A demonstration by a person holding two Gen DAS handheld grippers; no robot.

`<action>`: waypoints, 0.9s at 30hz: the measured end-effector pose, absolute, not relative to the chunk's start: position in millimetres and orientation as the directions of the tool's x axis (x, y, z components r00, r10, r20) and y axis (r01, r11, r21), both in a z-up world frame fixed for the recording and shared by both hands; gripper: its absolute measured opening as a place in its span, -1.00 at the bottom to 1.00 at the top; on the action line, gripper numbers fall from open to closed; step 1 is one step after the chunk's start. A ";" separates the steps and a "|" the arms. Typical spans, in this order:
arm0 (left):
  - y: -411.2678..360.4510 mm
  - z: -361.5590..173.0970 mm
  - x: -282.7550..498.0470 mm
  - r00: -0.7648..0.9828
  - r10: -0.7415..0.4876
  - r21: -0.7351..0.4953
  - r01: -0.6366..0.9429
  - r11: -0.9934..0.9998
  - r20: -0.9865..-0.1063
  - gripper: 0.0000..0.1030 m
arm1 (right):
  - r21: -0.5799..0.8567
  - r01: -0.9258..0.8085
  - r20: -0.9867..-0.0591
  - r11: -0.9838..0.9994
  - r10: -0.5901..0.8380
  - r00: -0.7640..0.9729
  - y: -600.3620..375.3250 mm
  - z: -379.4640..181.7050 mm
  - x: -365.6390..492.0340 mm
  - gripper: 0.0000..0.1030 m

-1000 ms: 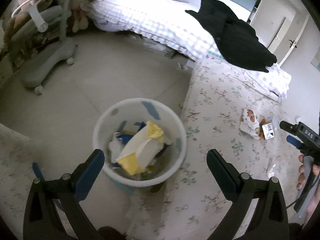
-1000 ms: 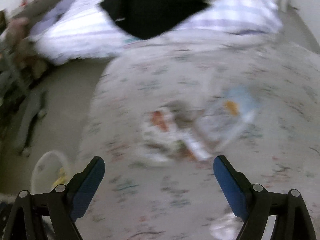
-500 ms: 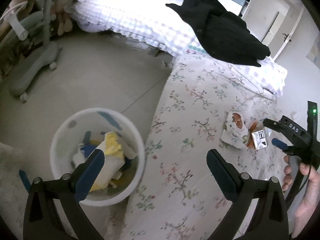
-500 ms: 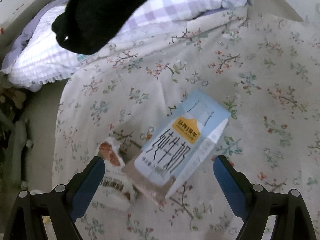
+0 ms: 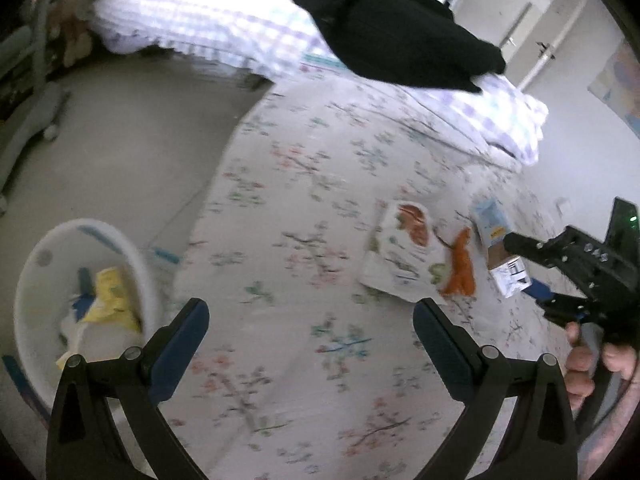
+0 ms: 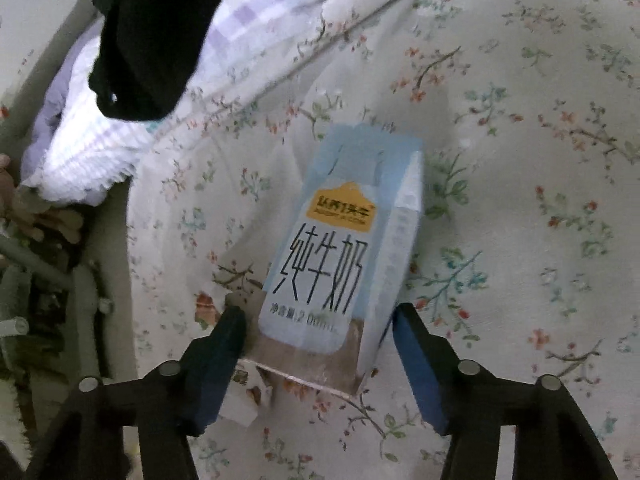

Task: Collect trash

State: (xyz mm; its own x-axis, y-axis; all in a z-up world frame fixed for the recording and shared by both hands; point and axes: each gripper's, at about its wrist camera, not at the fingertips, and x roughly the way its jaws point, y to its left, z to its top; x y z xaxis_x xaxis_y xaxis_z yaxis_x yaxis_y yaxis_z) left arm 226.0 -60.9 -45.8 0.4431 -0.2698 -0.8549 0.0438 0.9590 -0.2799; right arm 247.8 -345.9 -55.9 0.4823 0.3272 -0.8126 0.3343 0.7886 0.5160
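A pale blue milk carton point(image 6: 340, 248) lies on the floral bedspread point(image 6: 520, 140). My right gripper point(image 6: 320, 324) is open, with its jaws on either side of the carton's near end, not closed on it. In the left wrist view the carton point(image 5: 498, 252) lies beside a white snack wrapper point(image 5: 404, 260) and an orange scrap point(image 5: 460, 268), with the right gripper point(image 5: 528, 268) at it. My left gripper point(image 5: 310, 328) is open and empty above the bedspread. A white trash bin point(image 5: 132, 256) with yellow and blue trash stands on the floor at the left.
A black garment point(image 5: 392, 28) lies on a checked quilt point(image 5: 208, 20) at the far end of the bed. A grey chair base point(image 5: 28, 120) stands on the floor at the far left. A door point(image 5: 520, 20) is at the back right.
My right gripper has moved in over the milk carton and narrowed around its near end. My left gripper has swung right, away from the bin and over the bedspread.
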 end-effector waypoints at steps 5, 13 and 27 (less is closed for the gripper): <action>-91.8 -52.6 229.9 0.427 -0.287 -0.277 0.087 0.957 -0.858 1.00 | 0.503 0.325 -0.807 0.801 0.301 0.508 -363.8 -38.4 229.1 0.20; -123.3 -69.2 239.9 0.470 -0.342 -0.317 0.135 0.939 -0.814 0.96 | 0.434 0.312 -0.835 0.845 0.248 0.492 -381.6 -36.4 212.3 0.19; -164.0 -87.0 242.4 0.516 -0.254 -0.177 0.195 0.965 -0.818 0.59 | 0.353 0.251 -0.866 0.902 0.214 0.452 -410.7 -45.5 201.0 0.18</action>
